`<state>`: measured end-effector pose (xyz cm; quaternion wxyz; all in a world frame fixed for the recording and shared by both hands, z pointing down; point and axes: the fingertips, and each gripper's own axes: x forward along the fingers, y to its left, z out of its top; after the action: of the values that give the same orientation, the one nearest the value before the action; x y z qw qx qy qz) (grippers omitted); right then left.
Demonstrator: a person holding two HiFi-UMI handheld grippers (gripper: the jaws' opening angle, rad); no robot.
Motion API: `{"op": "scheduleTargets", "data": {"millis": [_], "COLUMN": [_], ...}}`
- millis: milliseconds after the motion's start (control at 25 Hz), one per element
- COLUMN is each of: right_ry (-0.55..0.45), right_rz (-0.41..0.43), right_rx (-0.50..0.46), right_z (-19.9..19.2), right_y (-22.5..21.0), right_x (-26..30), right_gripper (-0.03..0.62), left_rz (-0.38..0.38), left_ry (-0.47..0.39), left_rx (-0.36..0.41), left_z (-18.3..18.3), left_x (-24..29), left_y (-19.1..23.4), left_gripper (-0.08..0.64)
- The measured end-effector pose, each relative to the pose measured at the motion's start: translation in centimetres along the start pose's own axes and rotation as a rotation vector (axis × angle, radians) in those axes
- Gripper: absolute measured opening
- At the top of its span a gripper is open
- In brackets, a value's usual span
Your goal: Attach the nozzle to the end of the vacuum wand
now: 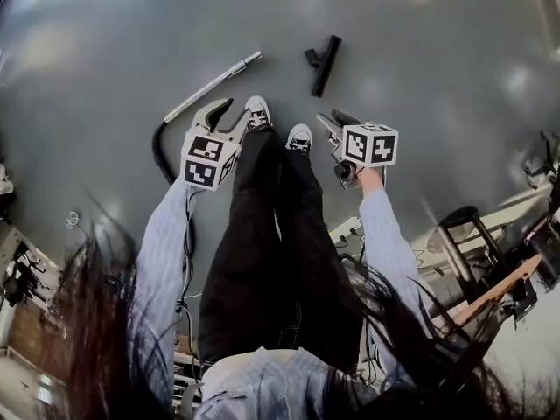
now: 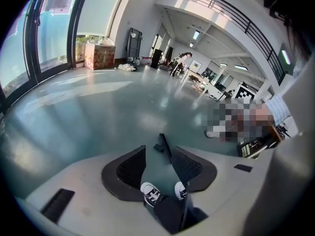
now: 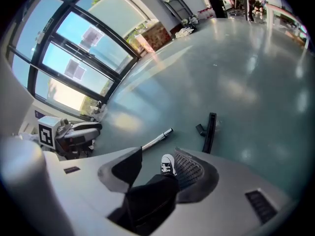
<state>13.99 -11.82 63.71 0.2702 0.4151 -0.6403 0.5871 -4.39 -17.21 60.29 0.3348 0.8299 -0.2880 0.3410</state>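
**While wand and nozzle lie apart on the floor, both tongs hang open and empty**

As the person stands over the parts, the left tongs (image 1: 229, 116) and the right tongs (image 1: 337, 122) point steeply down at the floor (image 1: 420, 42), one on each side of the legs. That floor is smooth, grey and glossy, with soft patches of window light across it.

The nozzle (image 1: 324, 66) is matt black plastic: a long, narrow bar with a short stub of socket jutting from one side near its end. It lies flat, ahead of the person's shoes (image 1: 258, 112). Well apart from it, off to the left, lies the wand (image 1: 214, 84), a straight tube of bright, silvery metal with a stepped collar at its free end, and that end points roughly towards the nozzle. The wand's other end runs into a black hose (image 1: 160, 151) that curves back beside the left tongs.

Seen from the left gripper view, the left tongs (image 2: 158, 151) stand partly apart, their dark pads ribbed in a fine grid; only floor, the far-off nozzle (image 2: 164, 146) and the white-toed shoes show in the gap. From the right gripper view the right tongs (image 3: 158, 154) are parted likewise, with nothing gripped, and nozzle (image 3: 209, 132) and wand (image 3: 157, 139) lie beyond them. Each pair of tongs has a pale grey moulded body and a marker cube (image 1: 370, 144) in black and white.
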Motion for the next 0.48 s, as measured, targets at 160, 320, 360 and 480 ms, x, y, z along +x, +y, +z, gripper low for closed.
{"op": "scheduleTargets", "data": {"millis": [160,320,360,480], "right_ry": [0.045,0.093,0.111,0.135], "right_rz": [-0.037,-0.068,-0.084,-0.130], "right_rx": [-0.021,-0.093,-0.118,-0.167], "right_z": [-0.7,-1.3,-1.4,-1.0], "right_y": [-1.8,-5.3,-6.6,-10.5], "right_x": [4.2,9.6,11.1,15.0], "right_gripper": [0.221,0.238,0.241,0.250], "left_rz": [0.004,0.033,0.043,0.082], "left_ry": [0.064,0.116,0.126,0.142], "left_rx": [0.086,0.181,0.201,0.235], "left_z": [-3.1,-8.2,-9.5,-13.3], "left_x": [3.8,7.4,8.2,10.7], "left_y": [3.2,5.4,5.9,7.9], "left_gripper": [0.150,0.150,0.150,0.155]}}
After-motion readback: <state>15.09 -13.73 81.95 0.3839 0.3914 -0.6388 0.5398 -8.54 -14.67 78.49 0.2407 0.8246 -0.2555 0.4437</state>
